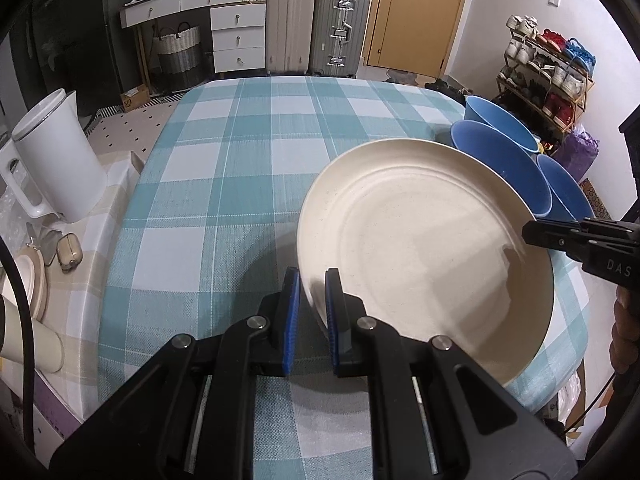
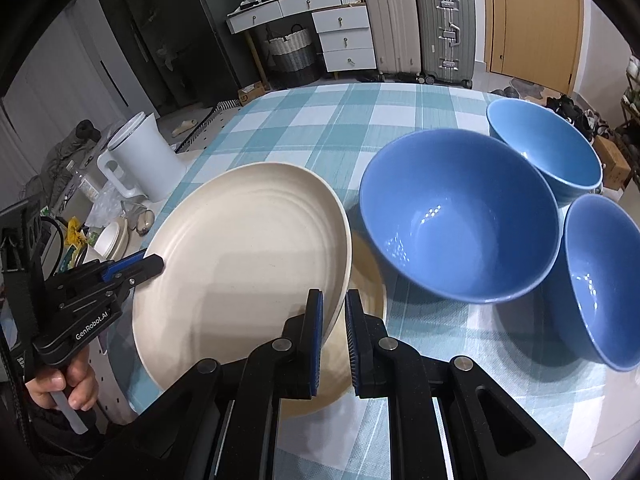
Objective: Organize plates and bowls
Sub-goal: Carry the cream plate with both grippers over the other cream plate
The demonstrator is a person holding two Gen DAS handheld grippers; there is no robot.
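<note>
I hold the cream plate (image 2: 248,264) by opposite edges: my left tool (image 1: 313,300) is pinched narrow on one side of the rim, my right tool (image 2: 332,320) pinched narrow on the other, so the plate spans the gap between them, tilted, its hollow face turned up toward me. Directly beneath it, just under and ahead of my right tool, a second cream plate (image 2: 368,292) lies flat on the checked worktop (image 2: 340,128), only its edge showing. That is what the next move depends on, I think: the held plate sits almost over the lower one, so it should go straight down and level out. Three blue bowls (image 2: 460,216) crowd just beyond my right tool, so that side has less room than my left.
</note>
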